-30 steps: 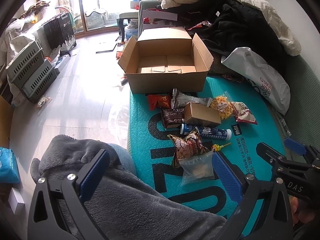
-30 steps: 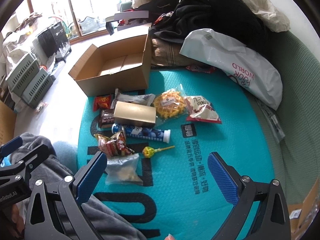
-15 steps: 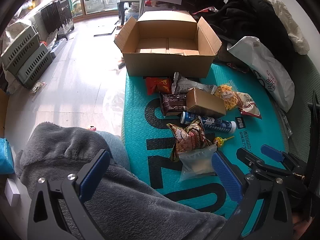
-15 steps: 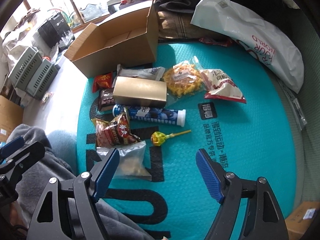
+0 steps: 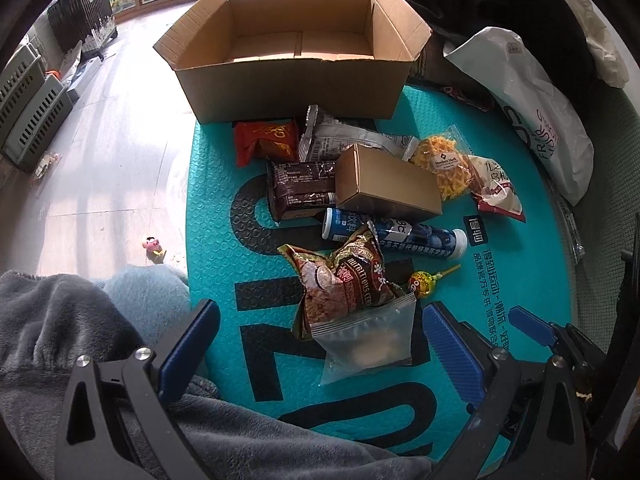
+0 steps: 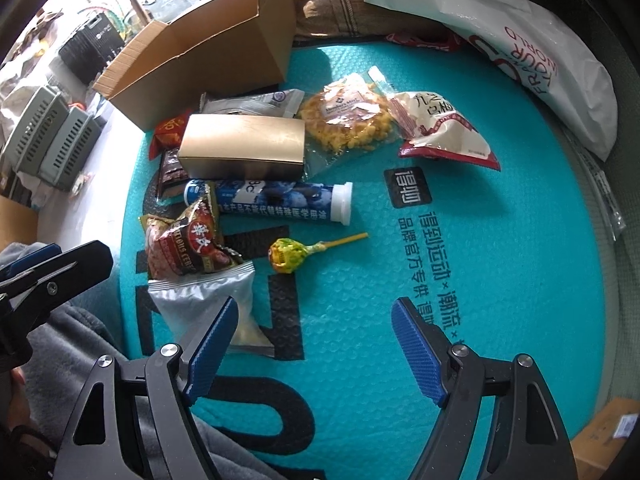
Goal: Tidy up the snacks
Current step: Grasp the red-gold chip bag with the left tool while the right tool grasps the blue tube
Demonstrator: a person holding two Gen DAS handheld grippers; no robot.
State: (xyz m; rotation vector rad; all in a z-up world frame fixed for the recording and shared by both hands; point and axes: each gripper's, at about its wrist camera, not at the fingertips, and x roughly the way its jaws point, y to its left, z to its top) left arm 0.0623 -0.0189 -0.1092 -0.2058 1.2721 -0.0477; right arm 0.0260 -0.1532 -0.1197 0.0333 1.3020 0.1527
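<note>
- Now both black, blue-padded grippers, left gripper [image 5: 320, 344] and right gripper [image 6: 316, 344], stand open and empty above the teal foam mat [image 6: 460, 320].
- Right jaws recently narrowed, nothing between them; clear zip pouch [image 5: 368, 344] lies between the left's.

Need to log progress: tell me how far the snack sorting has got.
Done: nothing; the cardboard box is empty. In hand: nothing; left gripper and right gripper hang open above the clear zip bag. Left: all the snacks, including the lollipop and blue tube, on the teal mat.
</note>
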